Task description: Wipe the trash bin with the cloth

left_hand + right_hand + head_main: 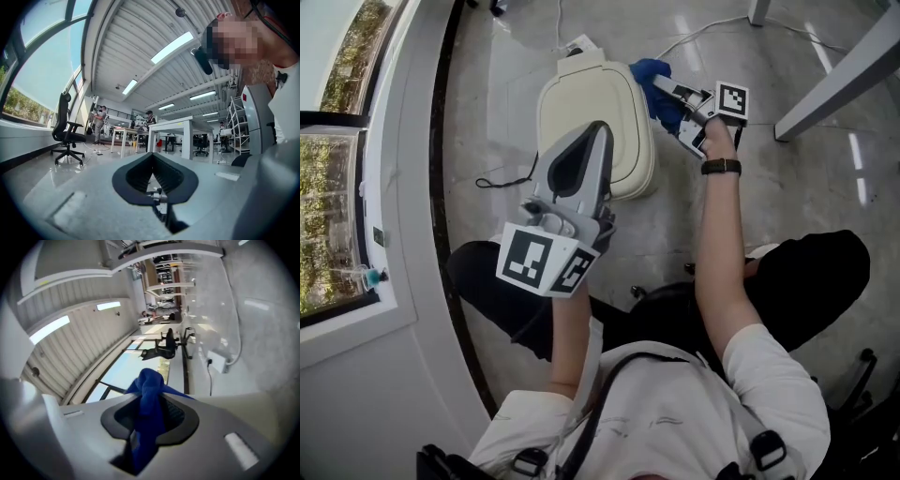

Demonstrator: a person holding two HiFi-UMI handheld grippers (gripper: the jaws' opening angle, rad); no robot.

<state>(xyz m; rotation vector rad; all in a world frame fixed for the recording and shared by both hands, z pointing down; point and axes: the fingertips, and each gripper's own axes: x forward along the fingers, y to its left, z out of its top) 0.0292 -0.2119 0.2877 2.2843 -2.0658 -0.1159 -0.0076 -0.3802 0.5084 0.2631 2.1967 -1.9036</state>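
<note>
On the floor [750,216] near its window-side edge, our cream trash bin [581,94], our right hand-held gripper [664,89] clamped on the blue cloth [648,71] just beside the bin's far right corner, our left hand-held gripper [600,131] over the lid, jaws together, holding nothing.

The glossy pale grey stone floor [797,197] is super reflective. Sitting right on it is a cream plastic trash bin [581,98] with a rounded lid, shut. Just behind the bin there's a small white power box [578,44], with a white cable [698,33] snaking off across the floor. A thin black looped cord [502,180] lies left of the bin. A white desk leg [834,80] stands at upper right.
</note>
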